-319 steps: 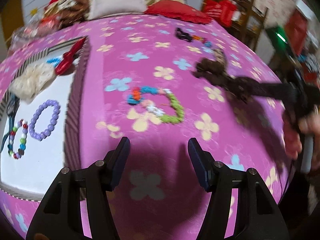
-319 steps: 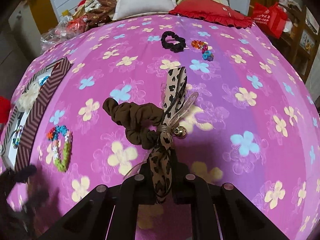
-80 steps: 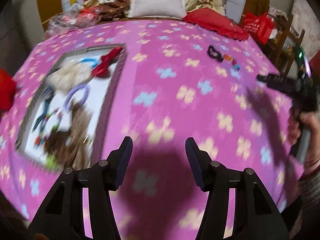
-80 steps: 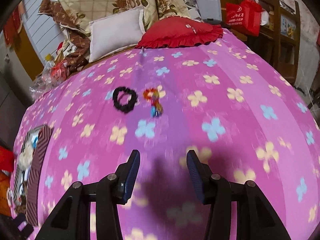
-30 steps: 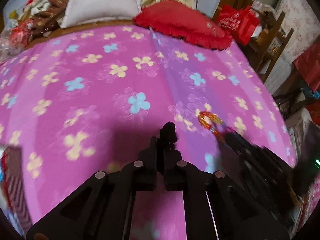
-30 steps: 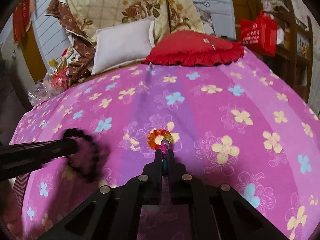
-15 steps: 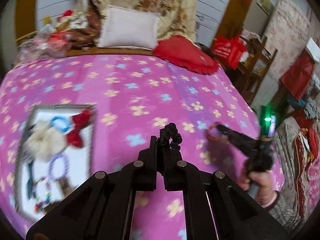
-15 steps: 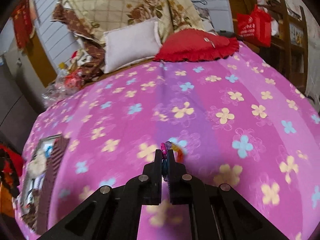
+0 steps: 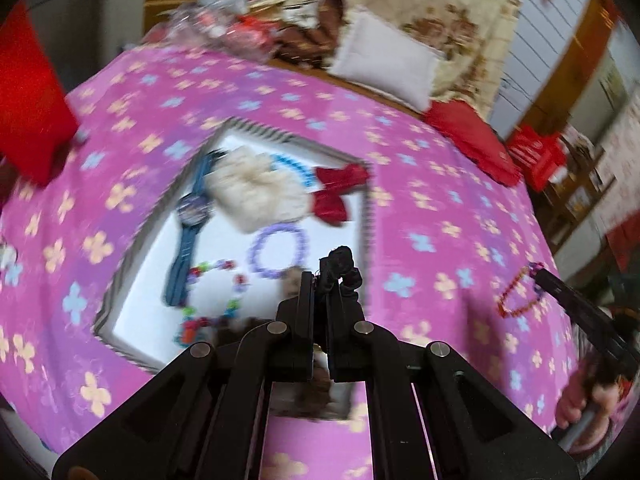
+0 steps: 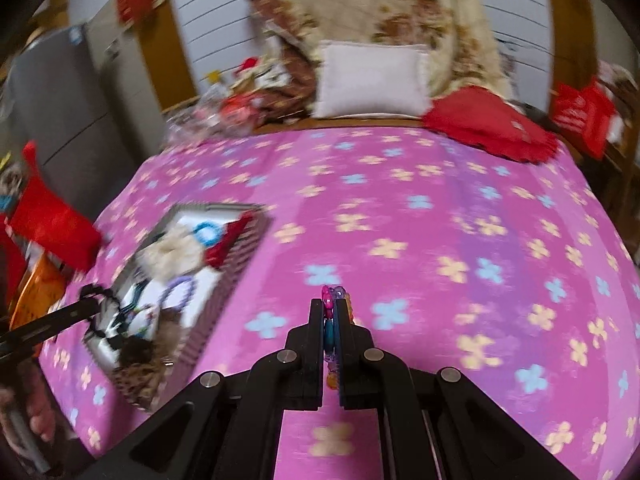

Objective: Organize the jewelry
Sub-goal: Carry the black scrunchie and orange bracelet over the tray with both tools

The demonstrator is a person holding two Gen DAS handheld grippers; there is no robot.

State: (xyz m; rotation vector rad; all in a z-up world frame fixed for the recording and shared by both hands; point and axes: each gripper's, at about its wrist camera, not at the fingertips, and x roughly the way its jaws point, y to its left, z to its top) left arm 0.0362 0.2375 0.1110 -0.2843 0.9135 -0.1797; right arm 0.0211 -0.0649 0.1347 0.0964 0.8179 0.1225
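the left claw (image 9: 325, 280) is pinching a black hair tie (image 9: 340, 266) over the near end of the tray (image 9: 366, 216). the right claw (image 10: 330, 312) is pinching a bead bracelet (image 10: 329, 334) above the pink bed (image 10: 440, 232), right of the tray.

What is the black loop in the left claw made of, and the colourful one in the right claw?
The black loop looks like soft, dull, crinkled cloth, probably a hair tie. The colourful bracelet looks like shiny, see-through beads, likely plastic.

Black scrunchie (image 9: 340, 270) pinched in left tool (image 9: 323, 280), center frame, above striped tray (image 9: 366, 216). Multicolor bead bracelet (image 10: 332, 320) clamped upright in right tool (image 10: 330, 308), lower center. Tray already holds watch (image 9: 192, 228), purple bead bracelet (image 9: 278, 250), red bow (image 9: 336, 192).
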